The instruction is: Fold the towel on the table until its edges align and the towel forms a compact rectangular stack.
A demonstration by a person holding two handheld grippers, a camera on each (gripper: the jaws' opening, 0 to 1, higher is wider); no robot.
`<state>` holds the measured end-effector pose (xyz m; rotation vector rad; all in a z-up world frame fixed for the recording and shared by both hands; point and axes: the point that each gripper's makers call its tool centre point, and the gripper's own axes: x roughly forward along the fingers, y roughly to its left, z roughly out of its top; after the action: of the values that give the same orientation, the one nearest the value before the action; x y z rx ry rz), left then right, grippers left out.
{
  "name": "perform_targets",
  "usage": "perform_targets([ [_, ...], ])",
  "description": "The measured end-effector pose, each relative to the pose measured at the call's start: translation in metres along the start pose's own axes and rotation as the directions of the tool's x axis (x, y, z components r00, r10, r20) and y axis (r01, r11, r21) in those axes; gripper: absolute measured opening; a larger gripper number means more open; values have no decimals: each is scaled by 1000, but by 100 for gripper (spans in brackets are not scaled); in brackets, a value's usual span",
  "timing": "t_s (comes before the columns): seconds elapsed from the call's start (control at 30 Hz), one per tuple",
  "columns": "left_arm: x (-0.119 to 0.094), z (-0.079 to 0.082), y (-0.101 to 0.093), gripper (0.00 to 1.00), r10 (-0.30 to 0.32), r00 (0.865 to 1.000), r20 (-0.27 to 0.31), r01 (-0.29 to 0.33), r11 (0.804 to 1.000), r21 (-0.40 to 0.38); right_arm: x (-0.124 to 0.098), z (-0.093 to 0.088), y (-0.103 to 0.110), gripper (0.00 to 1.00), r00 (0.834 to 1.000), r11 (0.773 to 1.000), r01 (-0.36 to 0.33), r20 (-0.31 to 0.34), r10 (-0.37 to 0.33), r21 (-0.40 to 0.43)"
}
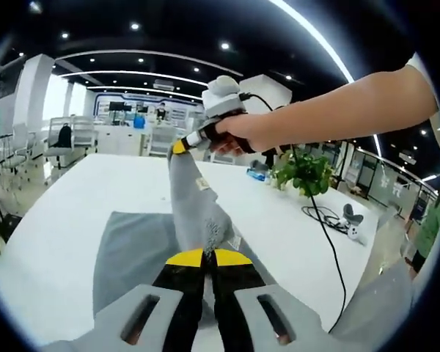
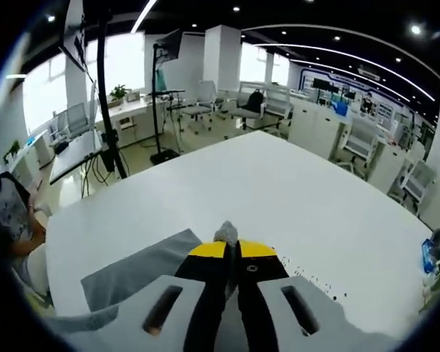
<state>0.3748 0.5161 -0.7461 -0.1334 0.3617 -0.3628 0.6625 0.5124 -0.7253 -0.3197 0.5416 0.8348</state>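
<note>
My left fingers [image 1: 203,258] pinch 1 corner of the grey towel [image 1: 194,209], and my right fingers [image 2: 232,251] pinch another at 12 o'clock, lifting that edge so it can fold over. The soft, nubbly cloth hangs taut between them; the rest lies flat on the smooth white counter [image 2: 279,183], toward 7 o'clock.

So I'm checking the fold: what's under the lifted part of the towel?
Under the raised towel, held by the left gripper and right gripper, its flat grey half lies on the white table. The table beneath is covered.
</note>
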Motion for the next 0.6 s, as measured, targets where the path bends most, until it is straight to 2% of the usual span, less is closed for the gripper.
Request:
perform_targets([
  [0.13, 1, -8, 8, 3, 9, 1000, -13, -9, 1000, -7, 19, 0, 8, 1, 1000, 1000, -14, -7, 14, -4],
  [0.27, 1, -14, 12, 3, 20, 1000, -20, -20, 1000, -12, 28, -5, 14, 1, 1000, 1000, -26, -16, 26, -8],
  [0.4, 2, -25, 24, 3, 36, 999, -35, -36, 999, -21, 42, -8, 22, 1, 999, 999, -42, -29, 42, -7],
  [0.6, 0, -34, 37, 3, 58, 997, -48, -60, 998, -33, 52, -14, 29, 2, 998, 999, -53, -43, 52, -4],
])
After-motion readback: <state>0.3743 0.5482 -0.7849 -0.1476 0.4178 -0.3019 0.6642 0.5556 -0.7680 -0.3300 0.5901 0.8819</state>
